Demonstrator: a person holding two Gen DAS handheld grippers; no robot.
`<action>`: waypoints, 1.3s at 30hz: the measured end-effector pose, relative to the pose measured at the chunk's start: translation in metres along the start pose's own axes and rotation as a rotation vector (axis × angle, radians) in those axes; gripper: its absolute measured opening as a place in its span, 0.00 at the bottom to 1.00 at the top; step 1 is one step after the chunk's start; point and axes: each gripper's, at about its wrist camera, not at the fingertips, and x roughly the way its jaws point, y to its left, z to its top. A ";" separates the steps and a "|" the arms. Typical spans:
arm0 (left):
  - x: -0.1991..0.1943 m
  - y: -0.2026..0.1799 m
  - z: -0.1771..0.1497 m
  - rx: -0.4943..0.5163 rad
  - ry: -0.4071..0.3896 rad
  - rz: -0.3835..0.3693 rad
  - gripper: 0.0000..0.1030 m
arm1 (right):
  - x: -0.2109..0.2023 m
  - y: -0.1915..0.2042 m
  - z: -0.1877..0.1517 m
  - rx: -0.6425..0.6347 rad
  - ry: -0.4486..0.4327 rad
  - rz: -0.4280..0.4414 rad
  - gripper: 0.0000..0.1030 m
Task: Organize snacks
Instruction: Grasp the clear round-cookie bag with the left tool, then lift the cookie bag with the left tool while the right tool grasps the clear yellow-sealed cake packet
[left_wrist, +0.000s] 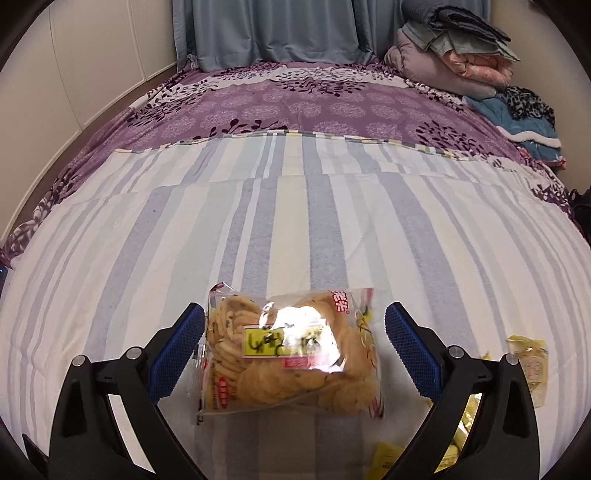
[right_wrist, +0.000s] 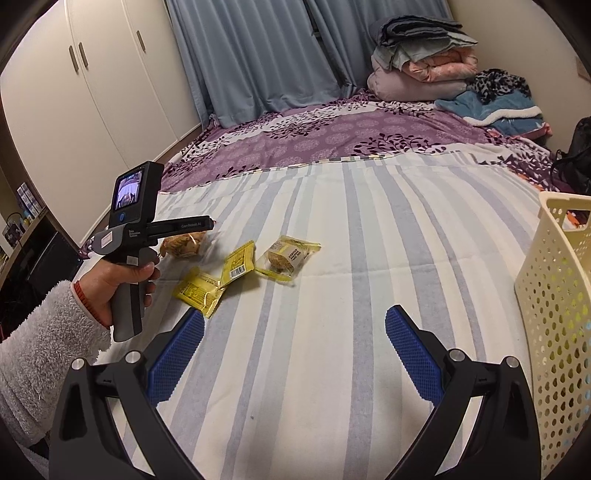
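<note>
clear cookie bag between left tongs

- We are in a home bedroom: a wide bed under a blue-and-white striped sheet and a purple floral bedspread.
- We see grey-blue curtains, white wardrobe doors and folded quilts stacked in the corner.

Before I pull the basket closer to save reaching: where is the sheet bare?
Bare: the striped sheet between the yellow packets and the basket, and back toward the purple cover. Crowded: the left, where the packets lie beside the cookie bag, between the open left gripper.
</note>
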 end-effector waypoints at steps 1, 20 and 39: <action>0.003 0.002 0.000 -0.005 0.004 0.000 0.96 | 0.002 0.001 0.001 -0.004 0.002 0.002 0.95; 0.001 0.038 -0.002 -0.078 -0.011 -0.051 0.91 | 0.098 0.011 0.036 -0.084 0.079 -0.059 0.95; -0.039 0.049 -0.007 -0.088 -0.078 -0.109 0.82 | 0.166 0.027 0.053 -0.096 0.175 -0.130 0.65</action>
